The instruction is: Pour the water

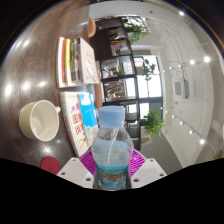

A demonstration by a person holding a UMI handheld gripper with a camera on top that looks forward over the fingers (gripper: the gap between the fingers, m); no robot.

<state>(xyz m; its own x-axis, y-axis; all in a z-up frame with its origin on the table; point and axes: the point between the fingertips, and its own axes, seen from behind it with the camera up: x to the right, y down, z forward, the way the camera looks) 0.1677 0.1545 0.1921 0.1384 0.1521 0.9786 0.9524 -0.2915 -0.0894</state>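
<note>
My gripper (111,165) is shut on a clear plastic water bottle (111,150) with a blue label band; both magenta pads (87,160) press on its sides. The bottle points away from me, its neck and cap toward the middle of the view. The whole view is rolled sideways, so the bottle is held tilted. A cream-white cup (42,120) stands on the table (25,85) to the left of the bottle, its opening visible.
A printed leaflet or book (79,113) lies beside the cup, and another booklet (72,60) lies farther along the table. Beyond are dark shelving (125,75), potted plants (152,122) and a white wall.
</note>
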